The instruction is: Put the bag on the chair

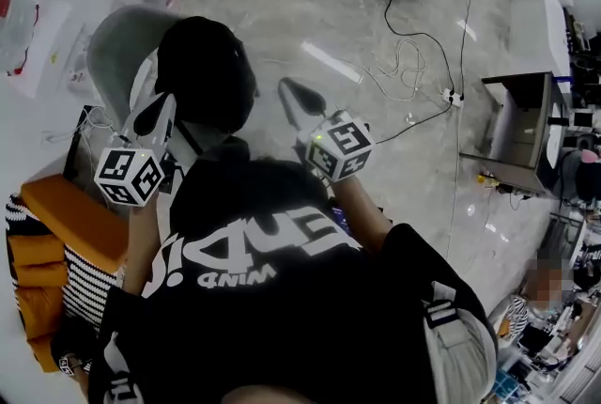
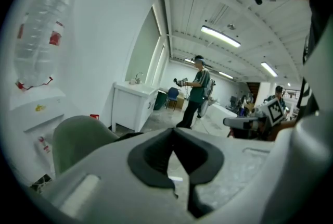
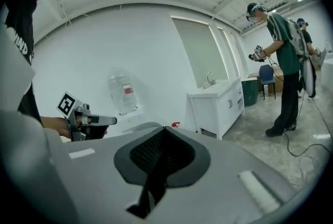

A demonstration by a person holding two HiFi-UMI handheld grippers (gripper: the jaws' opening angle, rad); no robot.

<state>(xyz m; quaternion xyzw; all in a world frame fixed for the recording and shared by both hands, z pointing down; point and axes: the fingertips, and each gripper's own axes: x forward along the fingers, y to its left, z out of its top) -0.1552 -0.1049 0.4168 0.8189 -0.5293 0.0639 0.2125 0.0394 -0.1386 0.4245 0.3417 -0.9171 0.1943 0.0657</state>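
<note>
Lower part of the head view: the wearer's black T-shirt (image 1: 282,299) with white lettering fills the foreground. Lower left: orange cushions (image 1: 70,224) on a striped seat, just beside the left forearm.

Left hand-held gripper (image 1: 161,107): jaws closed tip to tip, nothing between them. It sits just beside the lower left edge of the bag; I cannot tell whether they touch. Right hand-held gripper (image 1: 289,90): jaws together, empty, over bare floor. It is right of the bag and apart from it.

Bag (image 1: 207,69): black, rounded, matte, centre-left of frame. It appears to rest on the seat of the grey-green chair (image 1: 108,45) and hides the chair's right part.

Edges and room: a white wall closes in the chair's left side. A clear bottle (image 2: 41,30) hangs on it, in the upper left of the left gripper view. Grey marbled floor (image 1: 282,7) lies open right of the chair as far as a black cable (image 1: 413,64) and a power strip (image 1: 454,97). Beyond the chair stands a white cabinet (image 2: 130,108). Farther back is a person in a green shirt (image 3: 281,61).
</note>
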